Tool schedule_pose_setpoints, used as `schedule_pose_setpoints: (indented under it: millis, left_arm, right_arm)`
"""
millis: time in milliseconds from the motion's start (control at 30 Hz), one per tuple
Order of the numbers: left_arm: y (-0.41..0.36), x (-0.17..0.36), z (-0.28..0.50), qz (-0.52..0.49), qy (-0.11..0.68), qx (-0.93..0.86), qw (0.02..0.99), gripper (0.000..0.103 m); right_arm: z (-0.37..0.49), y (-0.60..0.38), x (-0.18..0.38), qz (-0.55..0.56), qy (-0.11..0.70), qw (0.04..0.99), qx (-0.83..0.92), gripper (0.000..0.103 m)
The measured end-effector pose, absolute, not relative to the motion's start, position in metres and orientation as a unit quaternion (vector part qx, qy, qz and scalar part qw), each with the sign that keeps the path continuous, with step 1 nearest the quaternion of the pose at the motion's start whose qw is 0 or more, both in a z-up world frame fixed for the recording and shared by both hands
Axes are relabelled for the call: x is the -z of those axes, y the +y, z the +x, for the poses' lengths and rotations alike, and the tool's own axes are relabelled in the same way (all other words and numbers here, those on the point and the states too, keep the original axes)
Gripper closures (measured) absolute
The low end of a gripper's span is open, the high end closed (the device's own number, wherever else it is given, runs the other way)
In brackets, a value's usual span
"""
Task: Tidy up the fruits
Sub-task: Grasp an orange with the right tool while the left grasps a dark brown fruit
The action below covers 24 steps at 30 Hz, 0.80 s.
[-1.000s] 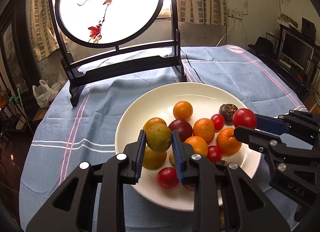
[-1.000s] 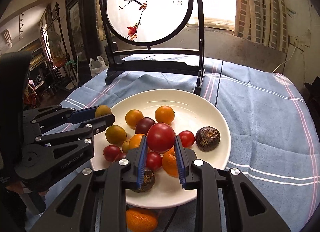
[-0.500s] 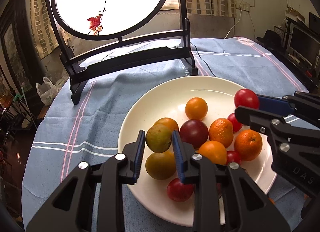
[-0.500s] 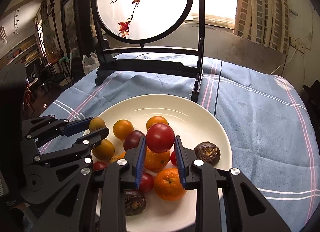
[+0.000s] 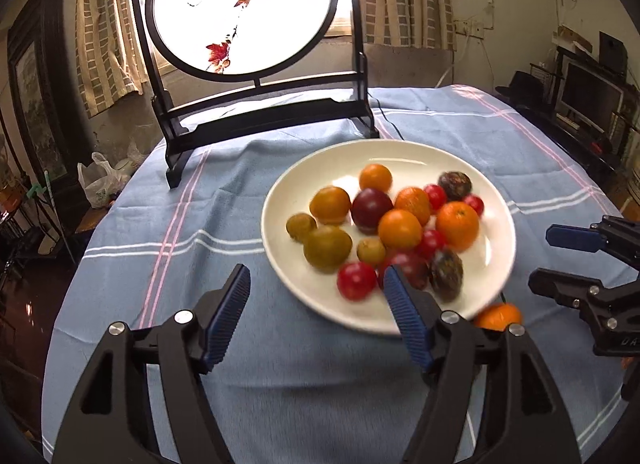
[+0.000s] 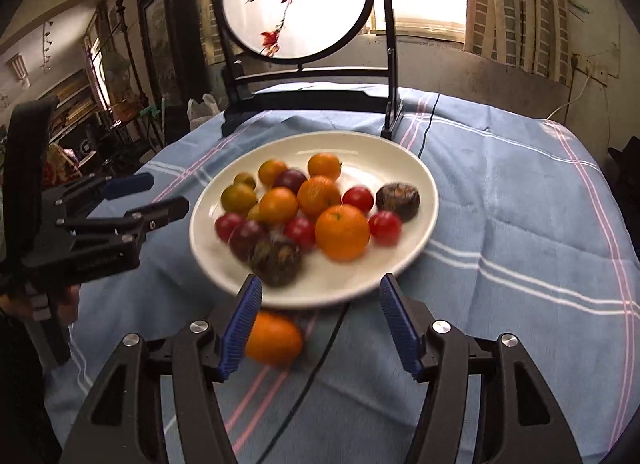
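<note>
A white plate (image 5: 400,148) (image 6: 320,140) on the blue cloth holds several oranges, red tomatoes, green-yellow fruits, plums and two dark passion fruits. A small green-yellow fruit (image 5: 299,225) (image 6: 245,179) lies at its left rim. A red tomato (image 5: 474,203) (image 6: 385,225) lies at its right side. My left gripper (image 5: 317,280) (image 6: 166,193) hangs before the plate's near-left rim, jaws opening, with nothing between them. My right gripper (image 6: 320,284) (image 5: 546,260) hangs at the near-right rim, jaws opening too and equally empty. One orange (image 5: 498,316) (image 6: 276,338) lies on the cloth just off the plate.
A round painted bird screen (image 5: 240,11) (image 6: 298,3) on a black stand rises behind the plate. A black cable (image 6: 320,344) runs out from under the plate toward me. The blue cloth (image 5: 200,223) drops off at the table's left and right edges.
Both grippers were shut on fruit over the plate, the left on a green-yellow fruit, the right on a red tomato. Both have let go, spread their jaws and drawn back toward the near rim.
</note>
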<state>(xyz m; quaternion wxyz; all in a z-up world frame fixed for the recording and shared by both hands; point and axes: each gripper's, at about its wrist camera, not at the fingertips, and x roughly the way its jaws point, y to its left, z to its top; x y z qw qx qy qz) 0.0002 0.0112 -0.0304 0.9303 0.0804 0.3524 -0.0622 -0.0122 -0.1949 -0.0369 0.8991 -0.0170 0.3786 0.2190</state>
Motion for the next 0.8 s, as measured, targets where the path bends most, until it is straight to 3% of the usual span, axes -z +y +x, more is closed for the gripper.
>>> schedule_pose_setpoints:
  millis: [200, 500, 567, 600, 800]
  left_arm:
    - [0.000, 0.060, -0.061, 0.097, 0.385, 0.108, 0.911, 0.034]
    - [-0.010, 0.067, -0.076, 0.115, 0.393, 0.121, 0.904, 0.033]
    - [-0.013, 0.068, -0.073, 0.115, 0.395, 0.126, 0.903, 0.033]
    - [-0.015, 0.068, -0.072, 0.117, 0.395, 0.128, 0.902, 0.033]
    - [-0.035, 0.075, -0.059, 0.125, 0.403, 0.150, 0.894, 0.033]
  right_arm:
    - [-0.051, -0.180, 0.057, -0.069, 0.399, 0.883, -0.237, 0.041]
    - [-0.009, -0.177, 0.073, 0.030, 0.434, 0.870, -0.231, 0.041]
    - [-0.003, -0.175, 0.078, 0.042, 0.442, 0.862, -0.243, 0.047]
    - [-0.002, -0.173, 0.079, 0.047, 0.444, 0.857, -0.257, 0.060]
    - [-0.021, -0.176, 0.071, 0.034, 0.429, 0.862, -0.267, 0.061]
